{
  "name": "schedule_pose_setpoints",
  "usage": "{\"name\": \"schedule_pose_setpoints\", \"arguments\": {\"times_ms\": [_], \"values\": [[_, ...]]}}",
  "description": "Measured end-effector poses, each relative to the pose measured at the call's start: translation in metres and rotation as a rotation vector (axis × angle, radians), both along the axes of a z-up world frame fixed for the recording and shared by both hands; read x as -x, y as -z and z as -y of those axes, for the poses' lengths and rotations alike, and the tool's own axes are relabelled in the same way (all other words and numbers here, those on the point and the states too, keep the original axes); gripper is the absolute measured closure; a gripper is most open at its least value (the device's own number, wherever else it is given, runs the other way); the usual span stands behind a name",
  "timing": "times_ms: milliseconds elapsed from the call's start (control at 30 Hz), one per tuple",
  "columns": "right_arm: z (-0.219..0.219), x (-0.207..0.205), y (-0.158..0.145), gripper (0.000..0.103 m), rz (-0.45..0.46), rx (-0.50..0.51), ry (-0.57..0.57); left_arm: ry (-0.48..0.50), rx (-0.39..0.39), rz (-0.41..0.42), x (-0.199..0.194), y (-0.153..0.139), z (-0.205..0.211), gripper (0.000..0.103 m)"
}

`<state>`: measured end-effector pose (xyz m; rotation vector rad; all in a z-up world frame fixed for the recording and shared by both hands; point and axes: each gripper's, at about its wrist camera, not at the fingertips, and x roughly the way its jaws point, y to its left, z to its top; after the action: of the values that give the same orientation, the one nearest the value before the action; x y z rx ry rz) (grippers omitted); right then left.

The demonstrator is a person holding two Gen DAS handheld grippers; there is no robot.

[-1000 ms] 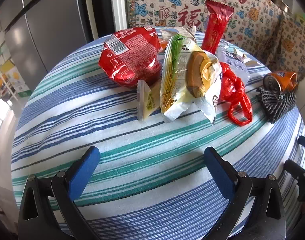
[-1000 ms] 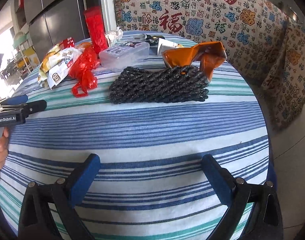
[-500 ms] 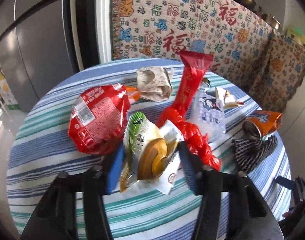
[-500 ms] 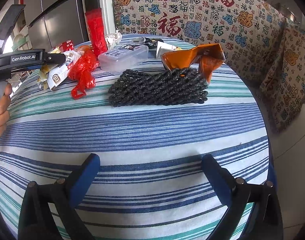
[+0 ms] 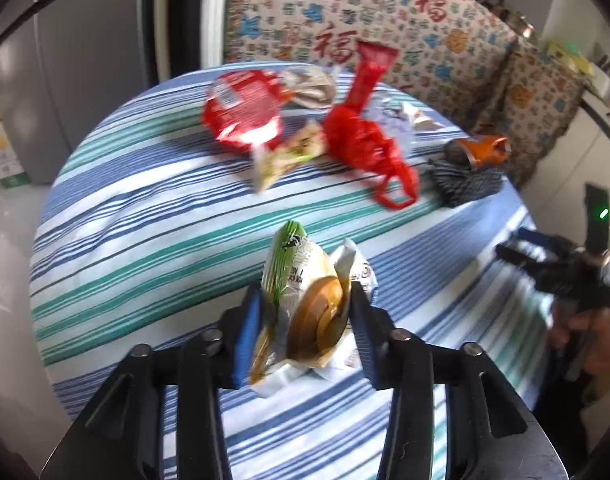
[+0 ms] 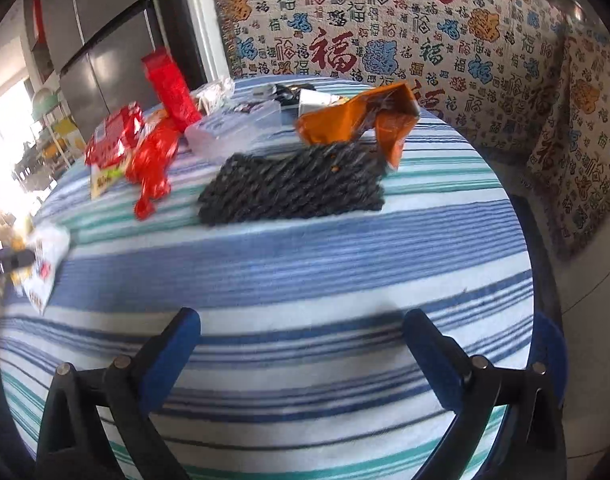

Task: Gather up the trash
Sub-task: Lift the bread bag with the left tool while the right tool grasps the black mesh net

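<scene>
A second ago wide and empty, the left gripper (image 5: 305, 320) now clamps the green-and-white snack packet (image 5: 305, 296), lifted off the pile above bare striped tablecloth (image 5: 145, 216); red wrappers (image 5: 245, 112) remain behind; right gripper (image 6: 301, 344) gapes empty near the table's edge.

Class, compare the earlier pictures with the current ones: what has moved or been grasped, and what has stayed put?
The left gripper, open and empty a second ago, went to the pile, closed on the green-and-white snack wrapper and pulled it off toward the table's near side. The small yellow-green wrapper beside it was left behind. The right gripper stayed open and empty; the black mesh, orange packet and red bag stayed put.
</scene>
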<state>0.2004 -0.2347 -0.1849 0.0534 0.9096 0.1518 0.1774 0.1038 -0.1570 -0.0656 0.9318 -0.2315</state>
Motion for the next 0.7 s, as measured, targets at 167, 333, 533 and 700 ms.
{"name": "schedule_pose_setpoints", "arguments": {"times_ms": [167, 333, 533, 700], "values": [[0.016, -0.027, -0.016, 0.000, 0.042, -0.085, 0.023, -0.057, 0.014, 0.009, -0.008, 0.007, -0.016, 0.026], [-0.001, -0.043, -0.025, 0.011, 0.079, -0.112, -0.114, -0.129, 0.004, 0.014, -0.017, 0.012, -0.025, 0.013], [-0.052, -0.002, -0.026, 0.016, 0.012, -0.239, -0.487, -0.256, 0.041, 0.017, -0.023, 0.013, -0.046, 0.011], [-0.043, 0.018, -0.019, 0.015, 0.048, -0.091, -0.362, -0.099, 0.146, 0.044, -0.013, 0.002, -0.039, 0.007]]}}
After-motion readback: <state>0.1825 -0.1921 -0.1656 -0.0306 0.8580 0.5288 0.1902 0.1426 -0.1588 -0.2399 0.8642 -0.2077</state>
